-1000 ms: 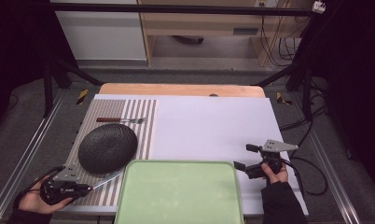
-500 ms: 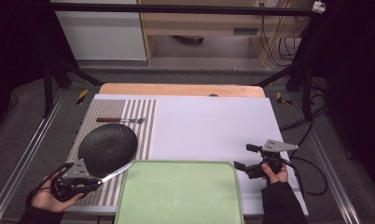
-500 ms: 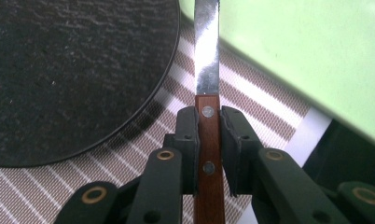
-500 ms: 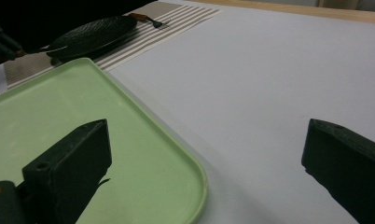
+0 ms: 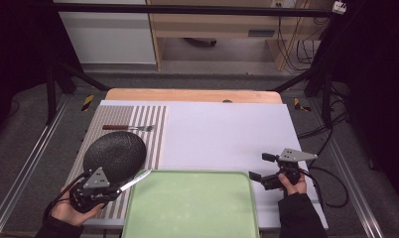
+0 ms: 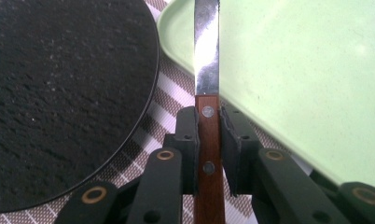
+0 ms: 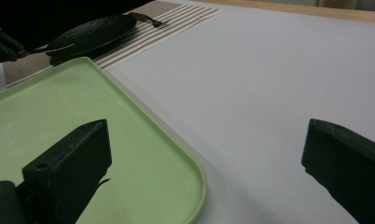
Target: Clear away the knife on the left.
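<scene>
Your left gripper (image 6: 208, 154) has its jaws squeezed tight on the brown wooden handle of a knife (image 6: 207, 84). The shiny blade sticks straight out in front of the jaws. In the left gripper view the blade crosses the rounded corner of the green tray (image 6: 316, 79), and the round black plate (image 6: 59, 93) sits just beside it on the other side. Under the jaws you can see the striped mat (image 6: 164, 95).

From the high view the knife (image 5: 137, 178) points toward the near left corner of the tray (image 5: 192, 208), with its tip at the tray's rim. The black plate (image 5: 114, 153) lies just behind your left gripper (image 5: 110, 189), so it is close to the blade. Farther back on the striped mat (image 5: 153, 119) lies a fork (image 5: 128, 127) with a brown handle, well apart from the knife.

Your left hand (image 5: 76, 208) holds its gripper low by the near edge of the bench (image 5: 227, 134), pointing to the right and a bit away from you.

Your right gripper (image 7: 204, 154) has its jaws wide apart with nothing between them. They look over the far right corner of the tray (image 7: 129, 140) and the bare white bench top. In the high view your right hand (image 5: 292, 184) rests just to the right of the tray, with its gripper (image 5: 257, 166) pointing left
</scene>
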{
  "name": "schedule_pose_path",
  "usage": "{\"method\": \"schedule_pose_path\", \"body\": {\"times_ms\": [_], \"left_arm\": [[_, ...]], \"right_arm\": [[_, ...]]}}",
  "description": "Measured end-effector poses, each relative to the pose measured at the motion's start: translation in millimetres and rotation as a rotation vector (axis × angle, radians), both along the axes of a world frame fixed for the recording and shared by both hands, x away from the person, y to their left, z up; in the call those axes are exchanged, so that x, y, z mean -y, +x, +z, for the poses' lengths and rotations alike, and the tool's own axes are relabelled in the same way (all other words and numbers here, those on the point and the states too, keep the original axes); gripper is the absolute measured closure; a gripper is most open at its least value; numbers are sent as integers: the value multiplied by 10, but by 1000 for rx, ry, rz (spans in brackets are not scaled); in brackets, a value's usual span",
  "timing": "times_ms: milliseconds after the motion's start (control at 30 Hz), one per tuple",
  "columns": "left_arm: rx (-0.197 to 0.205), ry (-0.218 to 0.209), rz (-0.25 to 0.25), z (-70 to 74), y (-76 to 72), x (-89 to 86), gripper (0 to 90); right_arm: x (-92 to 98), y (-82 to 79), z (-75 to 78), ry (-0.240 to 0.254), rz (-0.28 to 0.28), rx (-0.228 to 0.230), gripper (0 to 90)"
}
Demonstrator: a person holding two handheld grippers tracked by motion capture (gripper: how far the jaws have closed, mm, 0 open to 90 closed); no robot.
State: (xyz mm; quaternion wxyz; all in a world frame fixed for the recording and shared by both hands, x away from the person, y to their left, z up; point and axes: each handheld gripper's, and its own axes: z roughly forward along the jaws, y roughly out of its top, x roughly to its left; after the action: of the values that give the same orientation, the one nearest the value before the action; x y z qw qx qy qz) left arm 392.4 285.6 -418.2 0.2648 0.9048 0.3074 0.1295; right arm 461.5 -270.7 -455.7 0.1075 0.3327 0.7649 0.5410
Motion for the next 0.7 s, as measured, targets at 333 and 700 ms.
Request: {"method": "schedule_pose_path", "body": {"times_ms": [333,700], "left_arm": [[13,-36,36,21,-46,239,770],[6,-36,78,-7,-149,464,771]], "right_arm": [[-1,-1,-1,-1,0,0,17],[-2,-1,-2,-2,0,0,17]]}}
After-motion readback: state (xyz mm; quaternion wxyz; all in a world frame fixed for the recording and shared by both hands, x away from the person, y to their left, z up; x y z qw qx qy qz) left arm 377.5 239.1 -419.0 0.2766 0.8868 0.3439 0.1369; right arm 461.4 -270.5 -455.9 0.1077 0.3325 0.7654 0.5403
